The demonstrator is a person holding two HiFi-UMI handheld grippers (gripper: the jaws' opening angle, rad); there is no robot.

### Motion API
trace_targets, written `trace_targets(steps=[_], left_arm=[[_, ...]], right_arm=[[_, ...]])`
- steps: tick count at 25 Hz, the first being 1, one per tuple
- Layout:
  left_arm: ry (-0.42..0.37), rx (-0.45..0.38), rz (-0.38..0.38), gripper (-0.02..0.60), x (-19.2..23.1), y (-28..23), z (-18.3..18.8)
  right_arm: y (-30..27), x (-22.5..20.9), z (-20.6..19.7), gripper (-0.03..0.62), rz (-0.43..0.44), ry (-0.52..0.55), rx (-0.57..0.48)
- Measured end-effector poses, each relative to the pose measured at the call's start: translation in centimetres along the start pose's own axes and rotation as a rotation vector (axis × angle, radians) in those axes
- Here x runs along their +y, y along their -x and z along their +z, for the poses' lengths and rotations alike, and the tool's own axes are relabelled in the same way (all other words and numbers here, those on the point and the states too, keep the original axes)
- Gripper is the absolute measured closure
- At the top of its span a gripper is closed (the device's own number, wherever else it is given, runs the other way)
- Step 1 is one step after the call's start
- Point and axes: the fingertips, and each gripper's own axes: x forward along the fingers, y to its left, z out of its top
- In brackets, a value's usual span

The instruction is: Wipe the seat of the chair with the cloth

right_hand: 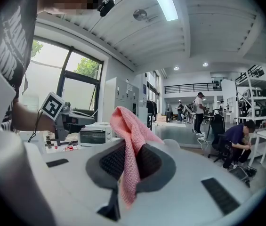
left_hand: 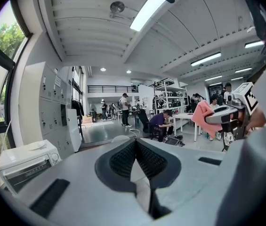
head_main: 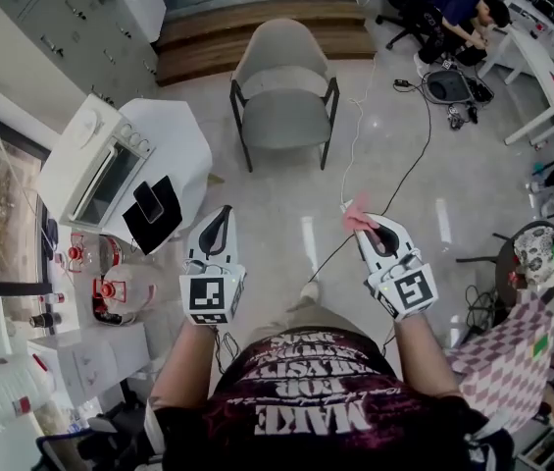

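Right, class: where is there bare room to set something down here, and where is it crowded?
Bare: the chair seat, and the floor between the chair, the white table on the left and the black cable on the right. Crowded: around the toaster oven.

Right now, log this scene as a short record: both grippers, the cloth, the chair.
left gripper: jaws together, nothing between them
right gripper: jaws closed on the cloth
cloth: pink, sticks up out of the right jaws, apart from the chair
chair: grey, on the floor ahead of the person, seat bare
wiping: not yet begun
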Motion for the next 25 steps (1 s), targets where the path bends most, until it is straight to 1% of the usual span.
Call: trace_targets(steps=[7,12,14,19,25], left_arm=[[-0.009,-0.021,0.059,0.575,-0.4,-2.4,2.2],[-0.005,-0.021,0.079,0.575,-1.5,-2.8,2.1],[-0.006,-0.010,0.084,0.575,-1.8,-2.6,1.7],[-0.001,-0.001,0.118,0.576,-1.4,-2.2,1.6],[-0.016,-0.016,0.109,0.576,-1.4,-3.0,1.8]], right_arm=[[0.2,-4.3,0.3,0.560,0.019,0.006,-0.034],[0.1,-6.4,-1.0,0.560,0.025,-0.007,-0.022],[-0.1,-6.5,-1.2,0.560,0.033,-0.017,-0.022],[-0.7,-6.1,-0.7,0.560,0.067,0.001,-0.035],[-1.2,-6.7,-0.3,0.560,0.055,0.004,-0.056]])
